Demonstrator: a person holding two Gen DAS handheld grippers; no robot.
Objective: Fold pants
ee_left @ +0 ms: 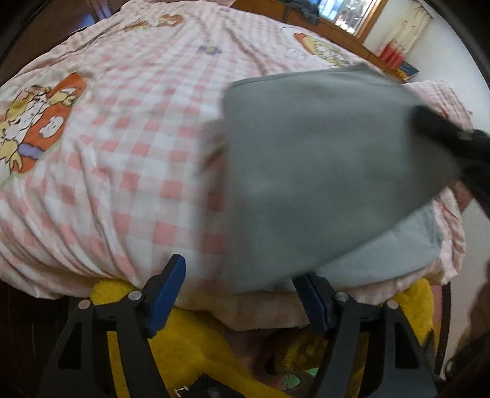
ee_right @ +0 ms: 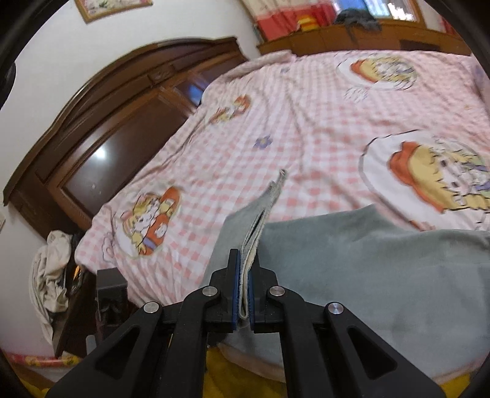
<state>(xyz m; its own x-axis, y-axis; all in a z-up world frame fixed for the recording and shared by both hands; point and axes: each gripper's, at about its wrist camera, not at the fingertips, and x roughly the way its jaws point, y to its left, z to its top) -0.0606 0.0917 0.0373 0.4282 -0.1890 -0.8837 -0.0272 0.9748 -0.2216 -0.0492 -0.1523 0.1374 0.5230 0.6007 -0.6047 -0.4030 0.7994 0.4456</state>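
R tongs (ee_right: 243, 294) clenched on pants (ee_right: 367, 269) hem edge, cloth lying at 3 o'clock on the bed (ee_right: 306, 122). L tongs (ee_left: 242, 294) released, pants at 1 o'clock. Soft, light, floppy fabric; likely best gripped at hem corners, both layers.

I'm working in a home bedroom. A wide bed (ee_right: 306, 128) fills both views, covered by a pink-and-white checked sheet (ee_left: 122, 147) printed with cartoon figures. A dark carved wooden headboard (ee_right: 101, 147) stands against a white wall at one end. A framed picture (ee_right: 113, 7) hangs on that wall. A wooden cabinet (ee_right: 352, 38) runs along the far side under a window (ee_left: 346, 13) with a red-trimmed curtain (ee_right: 291, 18). Crumpled cloth (ee_right: 50, 269) is piled by the bed's corner. A yellow plush blanket (ee_left: 196, 352) hangs at the near edge.
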